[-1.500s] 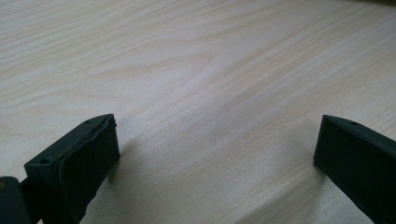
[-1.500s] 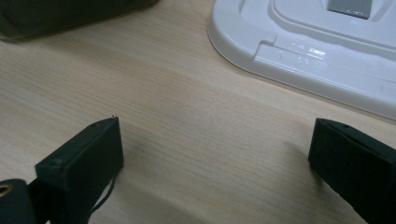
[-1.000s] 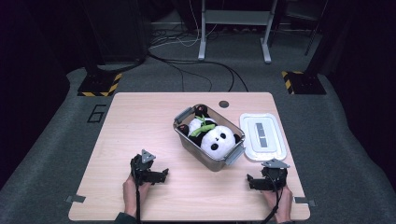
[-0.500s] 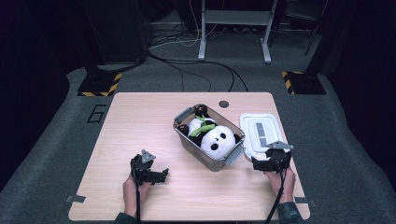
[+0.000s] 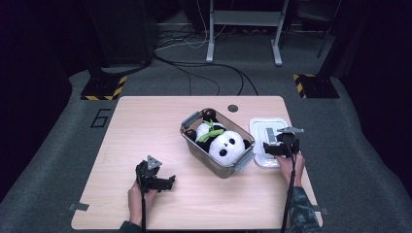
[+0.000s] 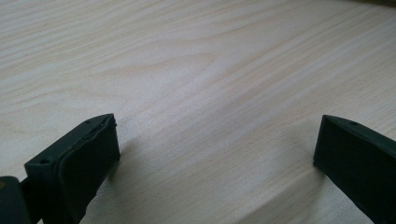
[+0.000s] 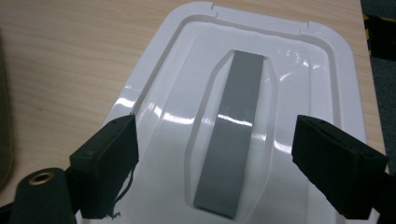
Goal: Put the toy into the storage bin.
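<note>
right gripper [image 7: 215, 154] moved over white lid [image 7: 299, 93], jaws wide.

Dim room, grey carpet [image 5: 58, 145] (cables [image 5: 204, 68] behind)

From above, my right gripper [image 5: 278, 145] covers the near part of the white plastic lid with a grey strip [image 5: 265, 130]. In my right gripper view that lid's [image 7: 243, 116] near end runs off the bottom edge. The black-and-white plush panda's [image 5: 221, 141] lower body is hidden inside the clear plastic box [image 5: 204, 156]. The small dark round mark [image 5: 232, 108] at the table's far edge is too small to identify.
</note>
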A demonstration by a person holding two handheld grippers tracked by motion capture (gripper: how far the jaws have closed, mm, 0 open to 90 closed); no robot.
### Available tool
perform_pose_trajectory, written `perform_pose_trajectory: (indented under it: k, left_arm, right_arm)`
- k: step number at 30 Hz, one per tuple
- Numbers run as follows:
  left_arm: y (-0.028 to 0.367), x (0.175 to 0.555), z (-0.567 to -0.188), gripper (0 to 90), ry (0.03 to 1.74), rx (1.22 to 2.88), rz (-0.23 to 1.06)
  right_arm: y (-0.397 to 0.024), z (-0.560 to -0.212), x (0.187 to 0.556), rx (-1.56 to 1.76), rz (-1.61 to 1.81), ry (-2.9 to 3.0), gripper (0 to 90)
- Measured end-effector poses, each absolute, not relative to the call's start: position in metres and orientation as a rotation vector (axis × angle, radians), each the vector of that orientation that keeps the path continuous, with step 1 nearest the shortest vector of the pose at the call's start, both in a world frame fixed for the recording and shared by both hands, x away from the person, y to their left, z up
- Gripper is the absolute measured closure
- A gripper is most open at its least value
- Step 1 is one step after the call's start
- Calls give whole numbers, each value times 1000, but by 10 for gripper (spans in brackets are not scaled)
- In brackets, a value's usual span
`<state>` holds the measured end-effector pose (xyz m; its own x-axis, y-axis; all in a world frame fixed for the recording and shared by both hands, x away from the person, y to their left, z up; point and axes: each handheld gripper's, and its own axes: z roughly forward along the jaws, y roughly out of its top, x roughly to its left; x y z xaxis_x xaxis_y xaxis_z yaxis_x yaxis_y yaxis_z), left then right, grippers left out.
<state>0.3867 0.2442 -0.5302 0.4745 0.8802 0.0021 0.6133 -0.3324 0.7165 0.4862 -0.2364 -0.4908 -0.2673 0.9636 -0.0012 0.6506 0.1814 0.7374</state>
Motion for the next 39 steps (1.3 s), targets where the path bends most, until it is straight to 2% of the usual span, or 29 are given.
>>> perform_pose_trajectory:
  k: [6,18,26,39]
  left_arm:
    - [244,387,-530,0,1231,2066,522]
    - [244,387,-530,0,1228,2070,522]
    - [244,387,-530,0,1228,2070,522]
    - [245,387,-530,0,1223,2077,521]
  right_arm:
    - [-241,-497,508,1613,895,1970,349]
    - [-235,-508,518,1608,836,1923,625]
    - [-240,-506,516,1573,823,1939,668]
    - [-240,-490,510,1509,844,1966,669]
